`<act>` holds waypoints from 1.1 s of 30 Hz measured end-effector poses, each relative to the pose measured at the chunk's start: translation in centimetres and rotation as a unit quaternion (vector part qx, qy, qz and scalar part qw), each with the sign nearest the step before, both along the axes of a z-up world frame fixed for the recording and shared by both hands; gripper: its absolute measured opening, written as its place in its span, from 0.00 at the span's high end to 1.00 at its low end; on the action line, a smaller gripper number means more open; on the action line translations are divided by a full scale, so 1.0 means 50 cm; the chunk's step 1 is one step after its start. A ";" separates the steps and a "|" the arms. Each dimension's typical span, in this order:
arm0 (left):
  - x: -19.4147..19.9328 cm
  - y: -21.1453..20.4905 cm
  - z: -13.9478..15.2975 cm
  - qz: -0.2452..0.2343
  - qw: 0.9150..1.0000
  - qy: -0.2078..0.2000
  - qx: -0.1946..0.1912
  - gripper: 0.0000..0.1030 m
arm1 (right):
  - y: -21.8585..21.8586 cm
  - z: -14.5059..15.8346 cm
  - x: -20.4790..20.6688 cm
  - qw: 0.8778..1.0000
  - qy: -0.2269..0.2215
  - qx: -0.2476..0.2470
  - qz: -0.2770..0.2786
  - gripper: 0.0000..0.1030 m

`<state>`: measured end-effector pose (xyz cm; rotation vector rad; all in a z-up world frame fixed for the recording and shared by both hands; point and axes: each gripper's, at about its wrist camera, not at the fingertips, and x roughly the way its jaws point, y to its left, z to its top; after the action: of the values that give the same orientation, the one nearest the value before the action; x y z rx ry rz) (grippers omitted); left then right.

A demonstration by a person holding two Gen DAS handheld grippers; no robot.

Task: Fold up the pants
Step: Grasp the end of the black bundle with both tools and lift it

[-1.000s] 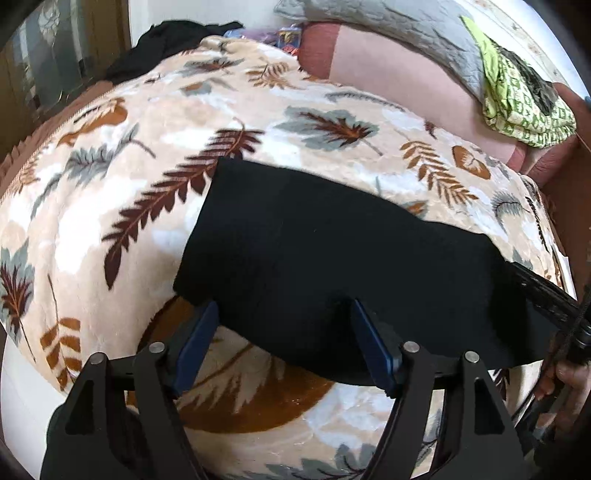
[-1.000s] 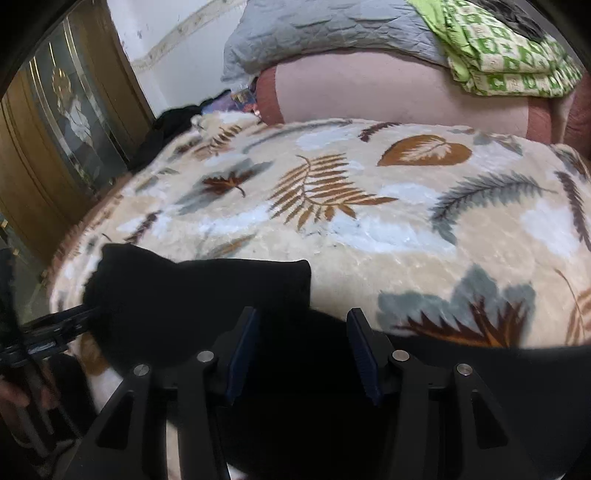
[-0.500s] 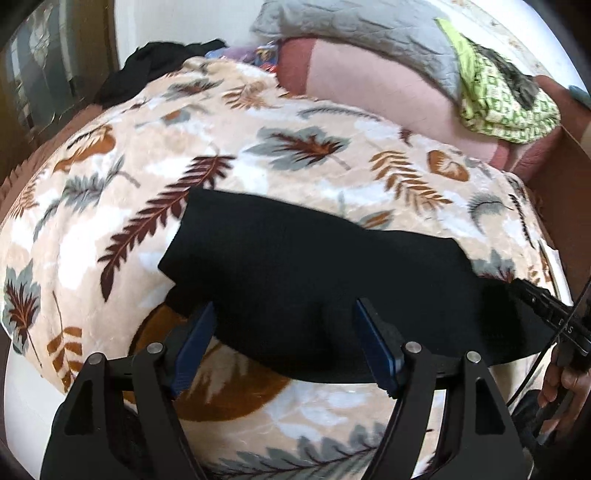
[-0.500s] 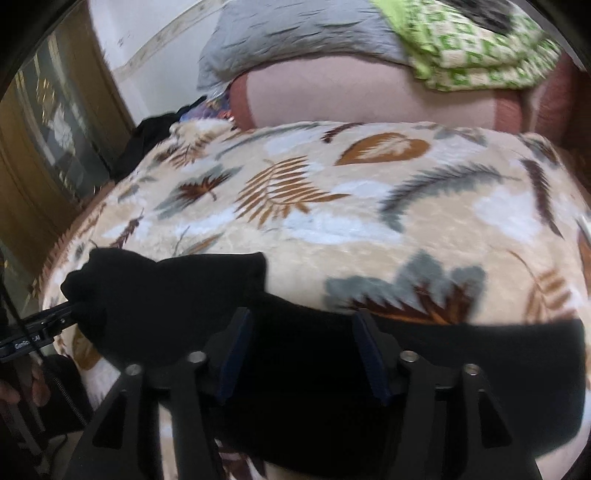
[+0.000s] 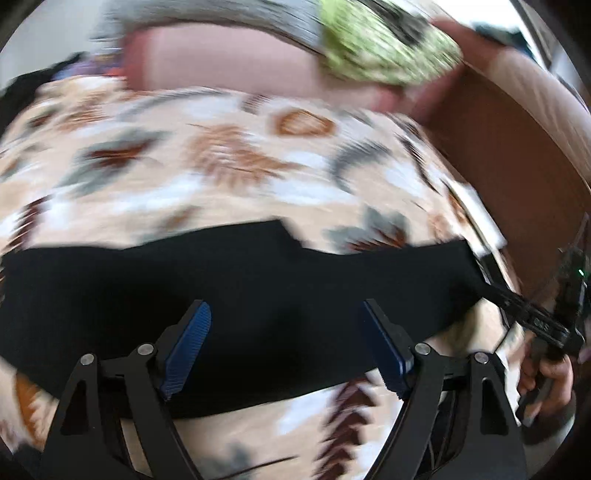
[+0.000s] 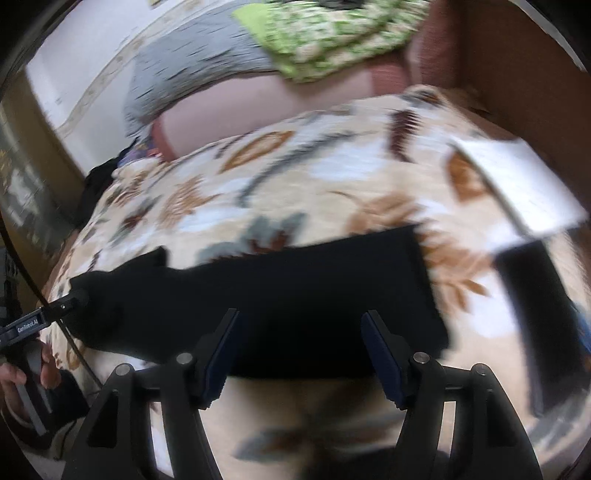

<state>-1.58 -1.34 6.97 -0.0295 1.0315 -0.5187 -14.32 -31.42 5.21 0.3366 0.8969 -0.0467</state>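
The black pants [image 5: 258, 280] lie as a long flat band across the leaf-print blanket [image 5: 221, 166]. My left gripper [image 5: 284, 310] hovers over their near edge. Its jaws are opening, and the blue pads [image 5: 188, 343] stand wide apart with no cloth pinched. In the right wrist view the pants [image 6: 295, 280] end squarely at the right. My right gripper [image 6: 301, 317] is above their near edge, jaws opening, and grips nothing. The left gripper [image 6: 75, 300] shows at the pants' left end, and the right gripper [image 5: 496, 293] at their right end. Both views are motion-blurred.
A pink bolster [image 5: 229, 62], a grey quilt [image 6: 192, 70] and a green patterned cloth [image 6: 332, 33] are piled at the bed's far side. A brown wooden board [image 5: 517, 155] borders the right. White paper [image 6: 517, 184] and a dark flat thing [image 6: 535, 295] lie right of the pants.
Both views have swung toward the pants' right part, and the right end is now in sight. Both grippers' jaws stand wider than before. The pants lie where they were.
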 end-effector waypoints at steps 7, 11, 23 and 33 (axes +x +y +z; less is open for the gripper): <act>0.048 -0.230 -0.010 -0.155 0.988 0.006 0.006 0.20 | -0.110 -0.049 -0.044 0.998 0.015 0.046 -0.040 0.34; 0.064 -0.353 -0.026 -0.239 0.971 0.008 0.022 0.20 | -0.117 -0.075 -0.036 0.998 0.020 0.054 -0.015 0.34; 0.086 -0.567 -0.068 -0.334 0.942 0.022 0.032 0.20 | -0.130 -0.102 -0.023 0.995 -0.022 0.088 0.035 0.32; 0.074 -0.610 -0.096 -0.378 0.925 0.015 0.042 0.20 | -0.151 -0.116 -0.021 0.990 -0.045 0.120 0.056 0.32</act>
<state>2.13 -31.85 2.17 0.4554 1.0782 -1.1750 -15.36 -38.99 -0.57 0.5082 0.8316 0.1799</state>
